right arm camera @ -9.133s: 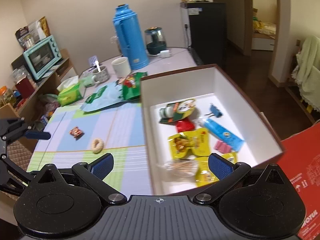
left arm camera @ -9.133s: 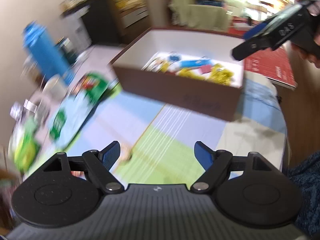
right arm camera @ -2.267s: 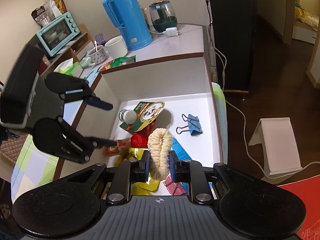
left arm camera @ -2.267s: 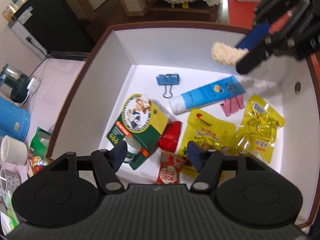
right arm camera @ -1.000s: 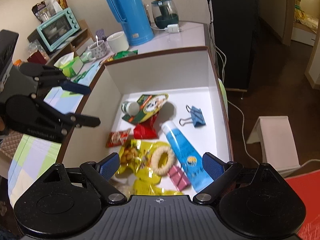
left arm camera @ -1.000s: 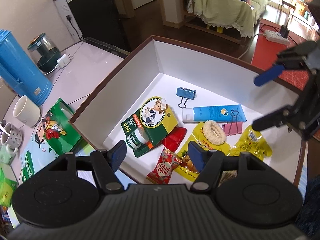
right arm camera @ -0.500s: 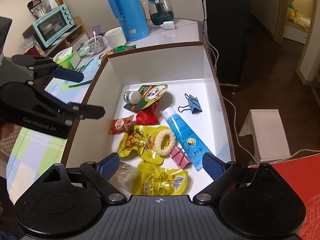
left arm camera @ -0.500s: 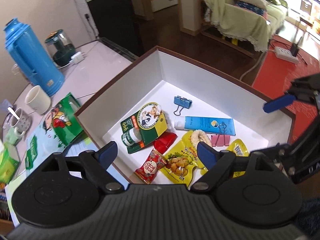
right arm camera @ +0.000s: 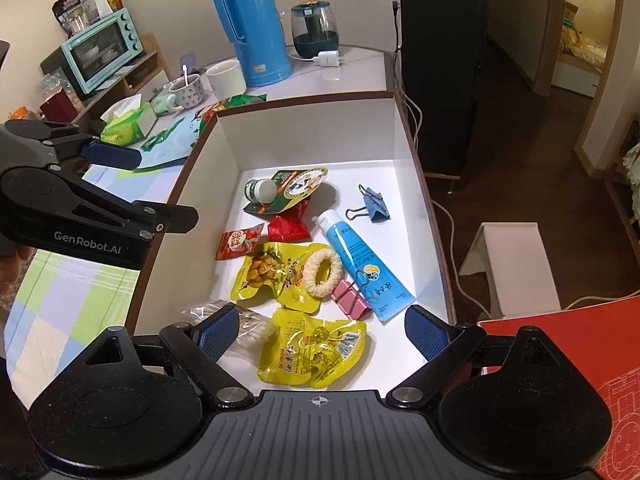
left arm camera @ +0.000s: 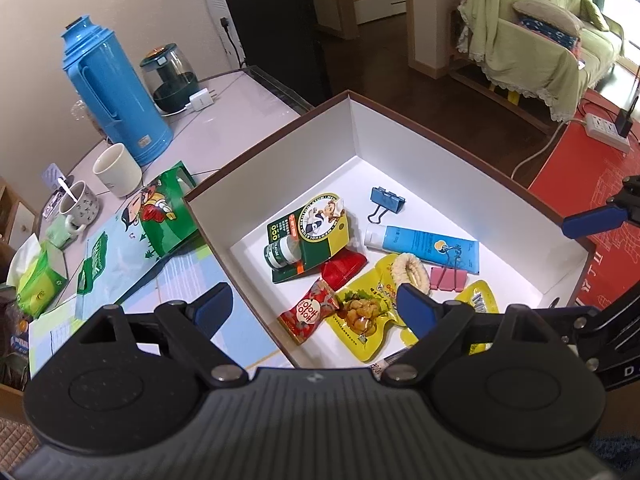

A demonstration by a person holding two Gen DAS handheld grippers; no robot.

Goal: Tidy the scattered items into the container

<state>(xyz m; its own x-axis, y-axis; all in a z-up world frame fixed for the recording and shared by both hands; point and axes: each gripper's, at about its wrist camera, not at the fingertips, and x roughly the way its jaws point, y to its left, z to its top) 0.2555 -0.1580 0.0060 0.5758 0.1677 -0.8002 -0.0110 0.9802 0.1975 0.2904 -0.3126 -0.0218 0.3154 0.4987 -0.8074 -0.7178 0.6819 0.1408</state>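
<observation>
Dropped ring (right arm camera: pixel 322 273) lies in box (right arm camera: pixel 312 136); claws apart.

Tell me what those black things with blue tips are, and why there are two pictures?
Those are grabbing tools. A person holds one hand-held gripper in each hand, and each has a camera looking out along its two blue-tipped fingers. One picture comes from the left hand-held gripper, the other from the right hand-held gripper. Both are open and hold nothing. Below them sits a white box on a table. Inside lie a blue tube, a blue binder clip, a pink binder clip, yellow snack packets, a cream ring-shaped hair tie and a green carton. Beside the box stand a blue thermos and a white cup.
</observation>
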